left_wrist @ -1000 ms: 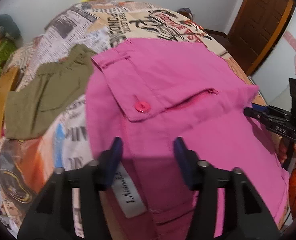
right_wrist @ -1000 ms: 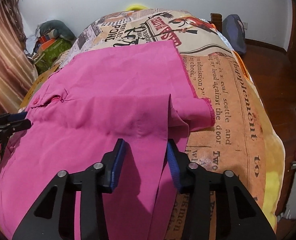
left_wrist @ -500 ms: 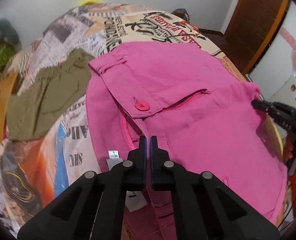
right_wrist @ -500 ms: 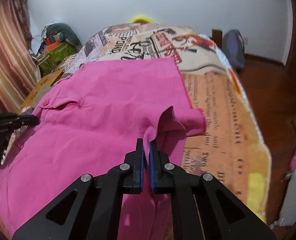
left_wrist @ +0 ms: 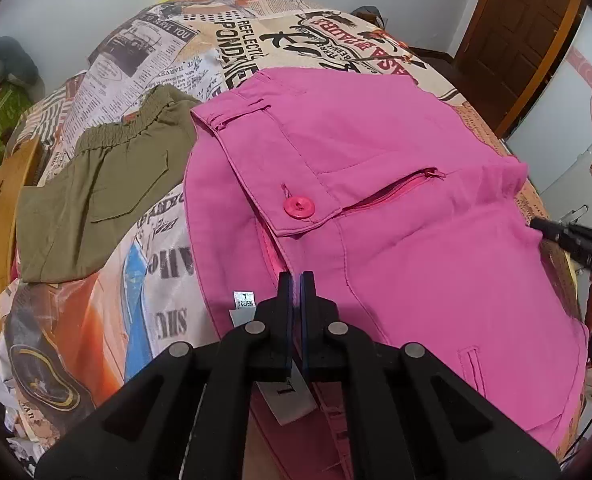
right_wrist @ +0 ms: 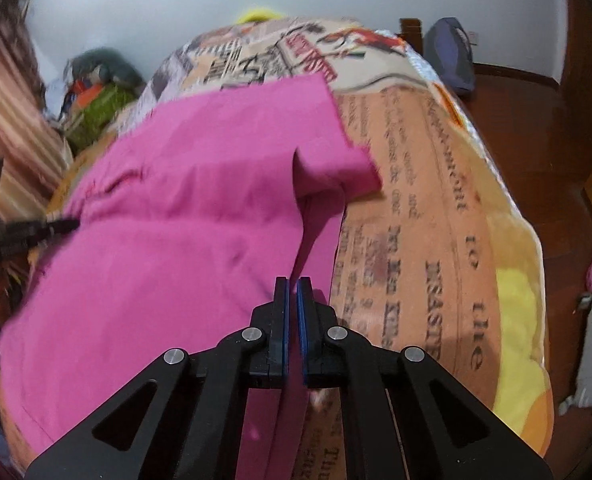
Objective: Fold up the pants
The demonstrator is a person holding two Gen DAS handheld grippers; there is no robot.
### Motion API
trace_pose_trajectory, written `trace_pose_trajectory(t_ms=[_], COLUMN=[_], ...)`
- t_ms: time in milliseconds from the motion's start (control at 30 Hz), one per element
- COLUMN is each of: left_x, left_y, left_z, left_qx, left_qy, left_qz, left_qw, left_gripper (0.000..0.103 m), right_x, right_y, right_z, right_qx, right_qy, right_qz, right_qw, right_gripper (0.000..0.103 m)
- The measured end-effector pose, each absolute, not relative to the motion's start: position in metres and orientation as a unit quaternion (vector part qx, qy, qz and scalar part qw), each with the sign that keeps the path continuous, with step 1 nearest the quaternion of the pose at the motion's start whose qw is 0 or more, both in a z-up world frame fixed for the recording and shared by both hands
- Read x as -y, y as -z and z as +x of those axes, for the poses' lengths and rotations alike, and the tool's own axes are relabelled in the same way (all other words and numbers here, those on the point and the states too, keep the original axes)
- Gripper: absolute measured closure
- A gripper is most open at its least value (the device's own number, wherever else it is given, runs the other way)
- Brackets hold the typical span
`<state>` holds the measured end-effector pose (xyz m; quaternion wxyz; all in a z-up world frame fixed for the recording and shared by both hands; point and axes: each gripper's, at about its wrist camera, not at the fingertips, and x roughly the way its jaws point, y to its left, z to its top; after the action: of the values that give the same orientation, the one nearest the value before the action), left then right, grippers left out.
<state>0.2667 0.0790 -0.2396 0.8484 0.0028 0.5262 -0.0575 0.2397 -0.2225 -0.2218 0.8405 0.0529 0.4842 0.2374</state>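
Pants (left_wrist: 396,208) are lying on the bed (left_wrist: 168,64) beside green shorts (left_wrist: 96,184); the left gripper (left_wrist: 295,280) and right gripper (right_wrist: 292,286) are both pinching them tight.

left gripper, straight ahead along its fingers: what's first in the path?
Pink pants. The left gripper is shut on their near edge, so going on would push into the fabric toward the button flap. Depth is unclear through the fisheye.
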Motion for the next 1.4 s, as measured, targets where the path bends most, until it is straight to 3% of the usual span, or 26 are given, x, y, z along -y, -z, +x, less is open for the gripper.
trace_pose_trajectory(t_ms=[33,100,133,167,333,400,467,533,633,867,1200,1300,1367,1400], left_x=[-0.079,-0.077,-0.077,-0.077,-0.078,-0.079,-0.079,-0.075,-0.067,-0.067,-0.072,-0.078,-0.083,-0.084], left_y=[0.240,0.240,0.240,0.240,0.241,0.242,0.243,0.243,0.240,0.219,0.240,0.230,0.219,0.215], left_z=[0.266,0.264,0.262,0.261,0.259,0.260,0.261,0.262,0.261,0.259,0.259,0.256,0.256,0.256], left_qx=[-0.528,-0.528,-0.529,-0.529,-0.527,-0.526,-0.525,-0.522,-0.512,-0.488,-0.517,-0.516,-0.503,-0.498], left_qy=[0.057,0.057,0.058,0.059,0.068,0.070,0.071,0.069,0.058,0.053,0.055,0.057,0.053,0.050], left_qz=[0.004,0.006,0.008,0.007,-0.001,-0.003,-0.004,0.001,0.030,0.051,0.030,0.018,0.015,0.013], left_qw=[0.847,0.847,0.847,0.847,0.847,0.847,0.848,0.850,0.856,0.870,0.854,0.855,0.863,0.866], left_gripper=[0.101,0.099,0.098,0.097,0.091,0.091,0.090,0.091,0.101,0.101,0.098,0.094,0.085,0.082], right_x=[0.222,0.216,0.212,0.208,0.190,0.184,0.180,0.178,0.174,0.179,0.180,0.184,0.189,0.193], right_y=[0.221,0.222,0.224,0.226,0.242,0.240,0.240,0.238,0.229,0.224,0.228,0.214,0.205,0.197], right_z=[0.242,0.250,0.254,0.256,0.255,0.249,0.248,0.245,0.232,0.211,0.214,0.214,0.216,0.219], right_qx=[-0.485,-0.485,-0.482,-0.480,-0.490,-0.486,-0.487,-0.480,-0.464,-0.477,-0.509,-0.495,-0.475,-0.460], right_qy=[-0.239,-0.243,-0.247,-0.250,-0.275,-0.280,-0.288,-0.286,-0.289,-0.305,-0.290,-0.277,-0.267,-0.264], right_qz=[0.055,0.056,0.053,0.050,0.032,0.011,-0.002,-0.016,-0.044,-0.048,-0.015,-0.027,-0.026,-0.022], right_qw=[0.839,0.838,0.839,0.839,0.827,0.828,0.824,0.829,0.836,0.823,0.811,0.823,0.838,0.848], right_gripper=[0.092,0.073,0.057,0.051,0.051,0.063,0.094,0.096,0.098,0.099,0.096,0.082,0.062,0.061])
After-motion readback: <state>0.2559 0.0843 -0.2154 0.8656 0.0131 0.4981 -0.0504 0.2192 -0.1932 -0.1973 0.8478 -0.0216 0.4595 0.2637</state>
